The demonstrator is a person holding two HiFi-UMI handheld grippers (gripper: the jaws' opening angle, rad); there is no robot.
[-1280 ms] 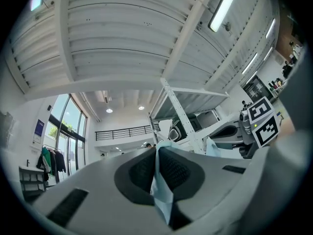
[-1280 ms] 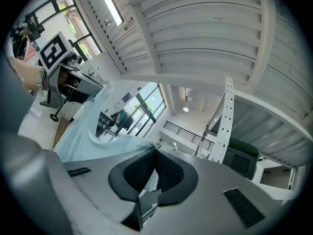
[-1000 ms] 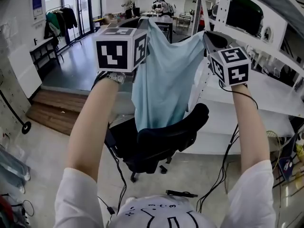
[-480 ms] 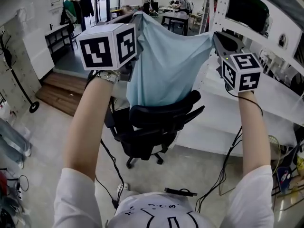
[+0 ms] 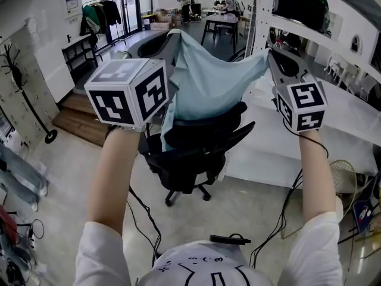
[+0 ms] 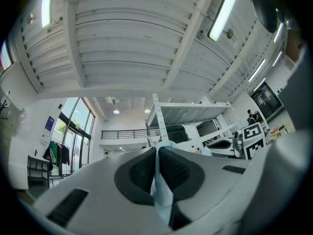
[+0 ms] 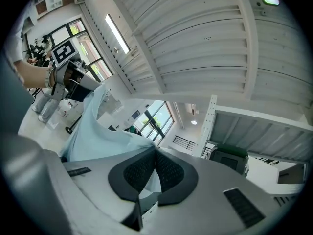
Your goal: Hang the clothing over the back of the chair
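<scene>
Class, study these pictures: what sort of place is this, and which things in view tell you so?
Probably a shared office or lab workspace, not a home: a wheeled chair, tall white metal shelving, and desks with people at the far end, plus a clothes rack by glass doors.

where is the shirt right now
Centre of the head view: the shirt hangs stretched between left gripper and right gripper, just above the black chair.

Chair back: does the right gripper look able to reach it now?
Probably yes. The chair back stands just below the right gripper. Only the shirt, clamped in its fingers, hangs there, and nothing hard seems to block the way down.
</scene>
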